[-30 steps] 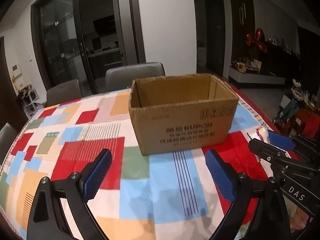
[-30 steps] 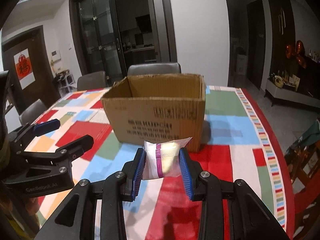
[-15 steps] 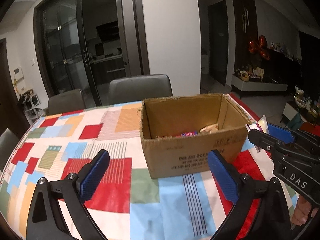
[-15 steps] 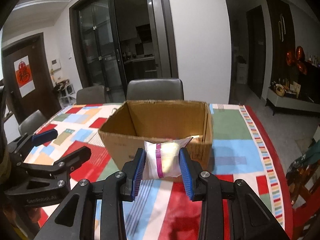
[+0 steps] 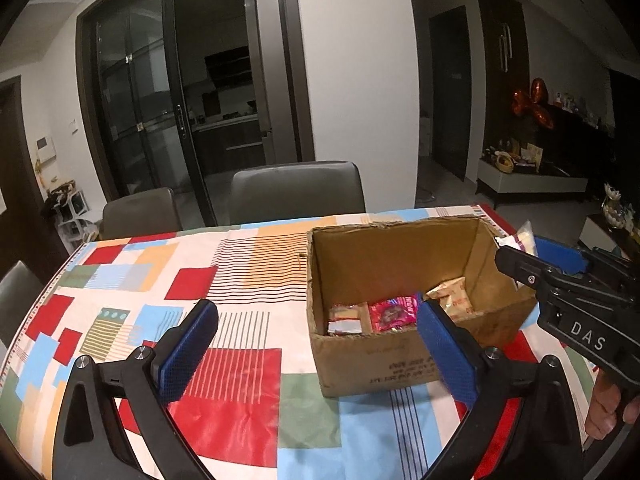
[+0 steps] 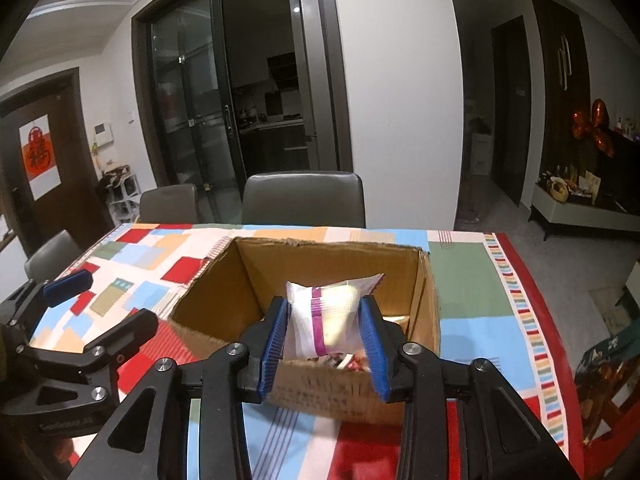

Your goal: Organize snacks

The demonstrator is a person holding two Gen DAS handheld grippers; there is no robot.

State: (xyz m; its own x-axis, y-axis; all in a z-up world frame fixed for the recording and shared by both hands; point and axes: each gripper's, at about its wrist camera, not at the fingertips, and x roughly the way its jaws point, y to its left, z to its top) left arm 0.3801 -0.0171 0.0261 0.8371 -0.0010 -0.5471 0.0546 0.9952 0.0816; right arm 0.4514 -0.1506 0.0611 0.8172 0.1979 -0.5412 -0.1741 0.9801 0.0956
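Our right gripper jaws have just been opening around the soft white-and-purple snack packet between them, above the brown cardboard box; left gripper spread, empty. Light, crinkly packet: we'd pinch its flat sides gently.

Tabletop under patchwork cloth in red, blue, orange, green. Grey chairs at far edge, dark glass sliding doors behind, red paper on door at left, orange foil balloon at right
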